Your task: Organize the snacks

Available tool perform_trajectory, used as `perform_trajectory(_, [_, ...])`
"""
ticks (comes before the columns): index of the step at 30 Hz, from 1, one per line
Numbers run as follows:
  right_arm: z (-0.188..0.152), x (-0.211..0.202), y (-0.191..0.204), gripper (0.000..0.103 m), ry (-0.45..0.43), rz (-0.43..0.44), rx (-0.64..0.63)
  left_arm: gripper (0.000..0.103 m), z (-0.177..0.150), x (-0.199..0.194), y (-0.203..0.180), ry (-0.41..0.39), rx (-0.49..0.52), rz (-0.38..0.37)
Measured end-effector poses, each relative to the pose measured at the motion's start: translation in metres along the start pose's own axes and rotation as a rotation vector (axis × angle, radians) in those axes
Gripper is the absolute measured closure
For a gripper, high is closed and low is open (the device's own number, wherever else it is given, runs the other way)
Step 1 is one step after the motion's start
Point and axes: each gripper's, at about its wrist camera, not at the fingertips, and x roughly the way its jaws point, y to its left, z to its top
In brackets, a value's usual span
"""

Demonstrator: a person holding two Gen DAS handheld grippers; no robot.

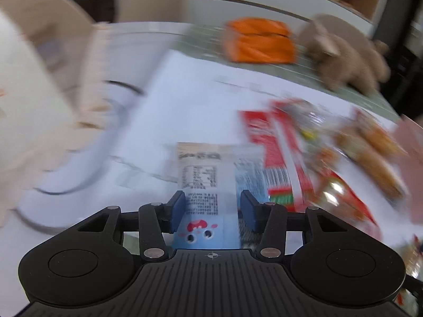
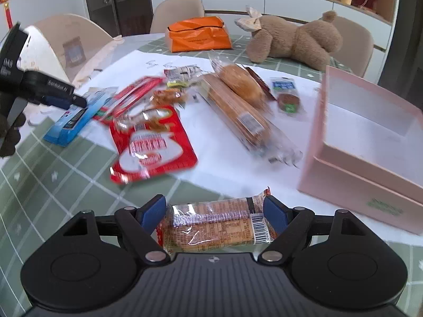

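My right tongs (image 2: 214, 211) clamp a biscuit packet (image 2: 211, 227) crosswise; my left tongs (image 1: 210, 208) straddle a blue snack box (image 1: 203, 211), grip uncertain; pink box (image 2: 364, 142) at two o'clock.

My counter (image 2: 53, 185), green-checked cloth

On it: white paper sheet (image 2: 224, 169) under red snack packs (image 2: 156, 145), pink box (image 2: 370, 142), orange bag (image 2: 198, 35), plush bear (image 2: 296, 39) beyond.
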Motion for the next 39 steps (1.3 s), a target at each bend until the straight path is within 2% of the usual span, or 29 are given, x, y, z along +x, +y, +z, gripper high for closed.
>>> perform_trajectory(3, [-0.01, -0.008, -0.003, 0.022, -0.002, -0.025, -0.003, 0.049, -0.007, -0.006, -0.02, 0.026, 0.049, -0.1])
perform_trajectory(7, [-0.013, -0.014, -0.006, 0.021, 0.003, -0.02, 0.01, 0.05, -0.012, -0.022, -0.029, 0.025, 0.04, -0.162])
perform_trajectory(12, [-0.001, -0.019, -0.001, 0.018, -0.056, 0.056, 0.008, 0.05, -0.019, -0.046, -0.021, 0.002, -0.025, -0.119])
perform_trajectory(17, [0.033, -0.001, 0.024, 0.017, -0.1, 0.117, -0.027, 0.05, -0.032, -0.066, -0.003, -0.027, -0.12, -0.081])
perform_trajectory(20, [0.059, 0.02, 0.05, 0.017, -0.099, 0.181, -0.018, 0.05, -0.038, -0.081, 0.013, -0.065, -0.194, -0.049])
perform_trajectory(23, [0.08, 0.048, 0.088, 0.016, -0.09, 0.238, -0.068, 0.05, -0.045, -0.097, 0.028, -0.093, -0.227, -0.01])
perform_trajectory(26, [0.089, 0.077, 0.127, 0.016, -0.049, 0.23, -0.138, 0.05, -0.052, -0.107, 0.041, -0.093, -0.236, 0.022])
perform_trajectory(29, [0.088, 0.095, 0.15, 0.016, -0.007, 0.17, -0.195, 0.05, -0.059, -0.108, 0.05, -0.084, -0.241, 0.031])
perform_trajectory(31, [0.084, 0.093, 0.146, 0.017, 0.016, 0.163, -0.203, 0.05, -0.061, -0.1, 0.048, -0.059, -0.245, 0.001])
perform_trajectory(33, [0.081, 0.075, 0.126, 0.017, -0.014, 0.164, -0.18, 0.05, -0.06, -0.09, 0.033, -0.032, -0.222, -0.065])
perform_trajectory(36, [0.072, 0.037, 0.081, 0.017, -0.102, 0.082, -0.147, 0.05, -0.051, -0.074, -0.011, 0.001, -0.14, -0.192])
perform_trajectory(39, [0.055, 0.002, 0.036, 0.017, -0.133, -0.014, -0.147, 0.05, -0.035, -0.055, -0.066, 0.003, -0.018, -0.257])
